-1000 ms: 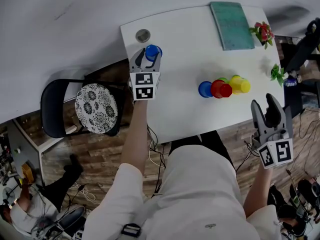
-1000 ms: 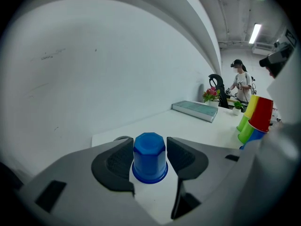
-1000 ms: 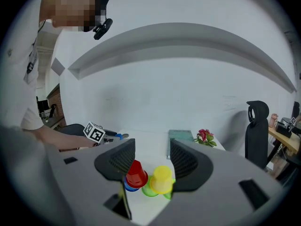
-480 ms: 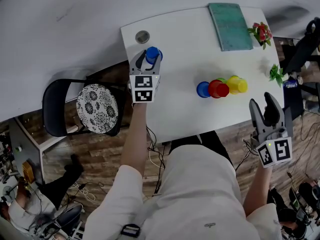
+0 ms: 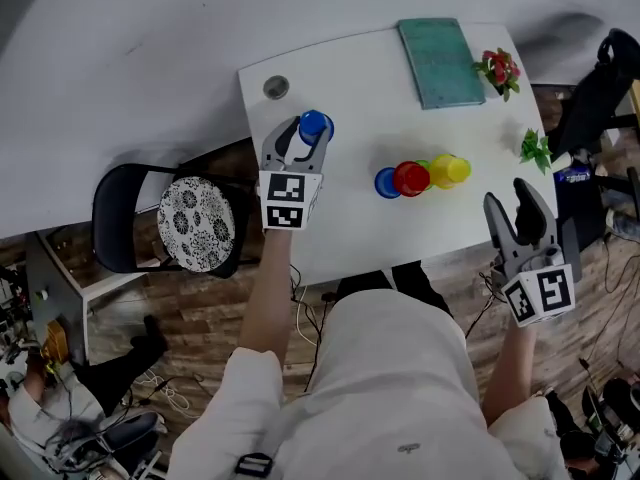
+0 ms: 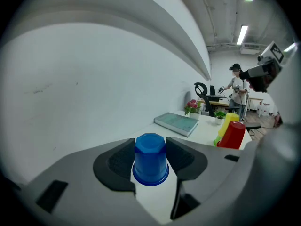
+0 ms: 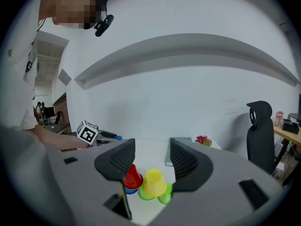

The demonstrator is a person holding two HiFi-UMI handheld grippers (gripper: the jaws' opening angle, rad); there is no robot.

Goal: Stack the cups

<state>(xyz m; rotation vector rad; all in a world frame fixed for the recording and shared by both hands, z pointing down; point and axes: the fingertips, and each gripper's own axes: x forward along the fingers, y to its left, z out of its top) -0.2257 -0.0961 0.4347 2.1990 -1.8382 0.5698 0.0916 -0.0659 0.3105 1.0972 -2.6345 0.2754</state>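
The blue cup (image 5: 314, 124) is upside down, with its mouth pointing down, near the left edge of the tabletop (image 5: 360, 98), in the far half. The fingers of the left gripper (image 5: 303, 136) have just been closing and now pinch this cup from both sides, high on its wall. In the left gripper view the cup seems to hang a little above the surface.

The group of cups (image 5: 418, 175) stands well apart from it, about the middle of the tabletop: a red cup (image 5: 410, 178), a yellow cup (image 5: 447, 170), some green behind them and another blue one at the left end, all close together. Which ones are already nested cannot be told.

The right gripper (image 5: 510, 203) is beside the near right corner. Its fingers are spread with nothing between them, and it points toward the group.

The step in hand is probably to carry the blue cup to the group. To do it well, the person should keep the cup level, bring its mouth exactly over the chosen cup, lower it straight and let go only when it sits. A plastic cup is light, so a hard squeeze may deform it. The free gripper could steady the group.
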